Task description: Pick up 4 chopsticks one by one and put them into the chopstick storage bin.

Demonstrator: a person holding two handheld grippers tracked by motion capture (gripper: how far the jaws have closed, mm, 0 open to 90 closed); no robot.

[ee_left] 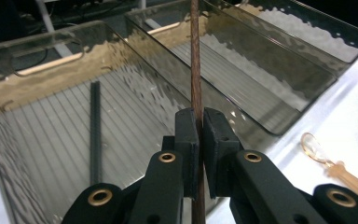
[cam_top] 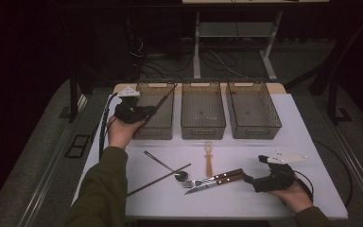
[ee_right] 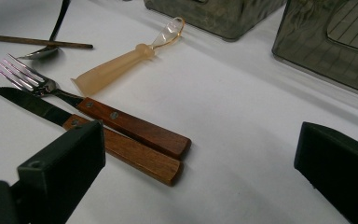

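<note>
Your left gripper [ee_left: 199, 140] has its jaws pressed together on a brown chopstick [ee_left: 195, 60], which runs up between the pads and stands over the left bin [cam_top: 155, 125]. In the high view that gripper [cam_top: 144, 112] hangs at the bin's near left corner, with the chopstick [cam_top: 166, 97] slanting up and away across the bin's open top. Nothing lies between the stick and the bin floor below it.

Inside that left bin a single dark chopstick [ee_left: 94, 133] already lies flat on the ribbed floor, running lengthwise. The middle bin [cam_top: 203, 118] sits just beside it to the right, and the right bin [cam_top: 254, 116] beside that; both look bare apart from a few pale specks on the middle one's floor.

Your right gripper [ee_right: 200, 172] rests low at the table's [cam_top: 283, 137] right, jaws spread wide with nothing between them. Just ahead of it lie a wood-handled fork [ee_right: 95, 109] and a wood-handled knife [ee_right: 93, 135], side by side and touching. Past them is a small whisk with a pale translucent handle [ee_right: 116, 65], then a spoon [cam_top: 168, 166] and another brown chopstick [cam_top: 158, 179] crossing near the spoon's bowl.
</note>
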